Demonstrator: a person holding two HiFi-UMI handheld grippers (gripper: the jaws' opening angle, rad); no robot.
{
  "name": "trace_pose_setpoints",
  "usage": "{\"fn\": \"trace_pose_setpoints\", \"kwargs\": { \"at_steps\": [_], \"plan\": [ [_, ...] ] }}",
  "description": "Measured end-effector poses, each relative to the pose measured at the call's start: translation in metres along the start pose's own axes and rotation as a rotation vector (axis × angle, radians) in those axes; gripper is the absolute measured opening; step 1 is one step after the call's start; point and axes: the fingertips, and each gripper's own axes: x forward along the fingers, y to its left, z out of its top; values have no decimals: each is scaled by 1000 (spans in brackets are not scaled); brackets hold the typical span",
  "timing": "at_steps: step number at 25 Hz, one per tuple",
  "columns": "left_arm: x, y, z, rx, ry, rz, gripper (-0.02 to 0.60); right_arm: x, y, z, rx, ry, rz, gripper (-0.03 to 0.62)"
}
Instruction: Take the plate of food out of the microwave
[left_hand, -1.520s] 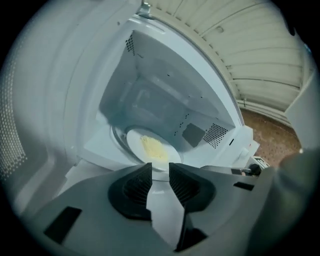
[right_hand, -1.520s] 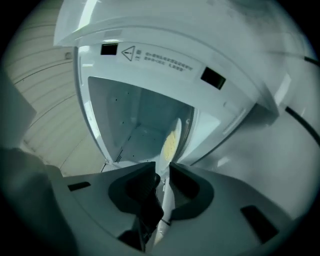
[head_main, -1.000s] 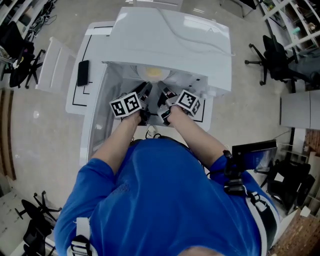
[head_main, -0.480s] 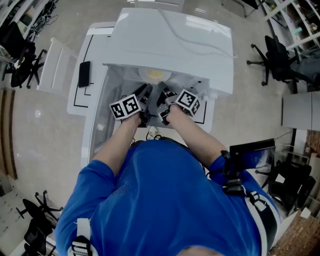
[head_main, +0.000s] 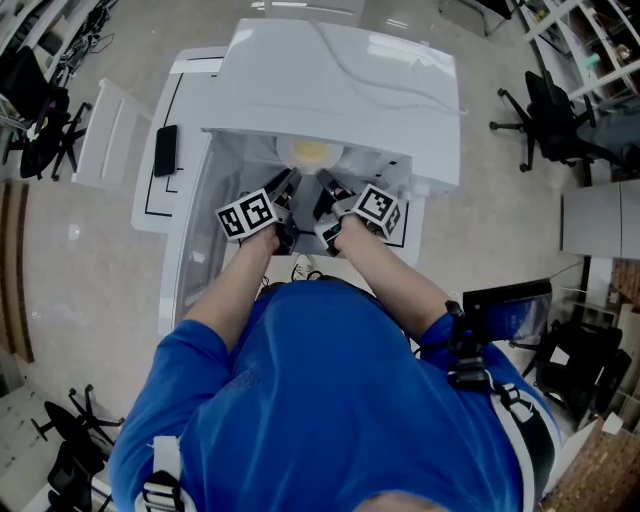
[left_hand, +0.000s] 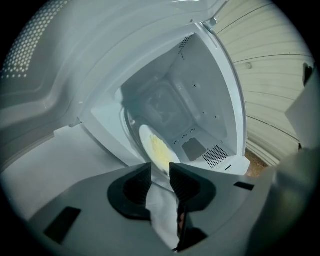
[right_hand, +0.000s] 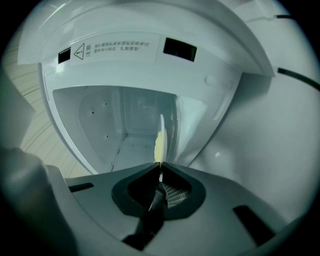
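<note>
At the open microwave (head_main: 330, 70), a person in a blue shirt stands with both grippers pushed into the mouth of the cavity. Left gripper (head_main: 283, 200) and right gripper (head_main: 322, 197) sit side by side, near each other, marker cubes facing up. Plate (head_main: 310, 152) with yellow food (head_main: 311, 151) is just beyond them, inside the cavity at its front edge, partly under the top of the microwave. Left gripper view: jaws set close with a narrow gap, and the plate rim (left_hand: 157, 150) runs into that gap, so it pinches the rim; the plate looks tilted from here. Door (left_hand: 30, 65) hangs open at the left. Right gripper view: jaws pressed together on the plate's thin edge (right_hand: 159, 140), seen edge-on, yellow food showing just above the jaw tips. Black slab (head_main: 165, 147) lies on the white table (head_main: 150, 200) left of the microwave.
</note>
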Motion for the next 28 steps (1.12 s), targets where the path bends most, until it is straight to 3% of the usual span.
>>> {"fn": "trace_pose_setpoints", "kwargs": {
  "at_steps": [11,18,22,28],
  "plan": [
    [5,10,3,-119,-41,-2,106,-9,-4,-13,34,39,13,20],
    [4,10,0,-180,-54,-7,83,-12,-5,-10,0,35,11,23],
    [2,11,-1,-188,-52,-9,80,-11,-11,0,-2,4,0,61],
    [-2,13,-7,-185,-42,0,75,-9,-17,8,-3,-20,-7,61]
  ]
}}
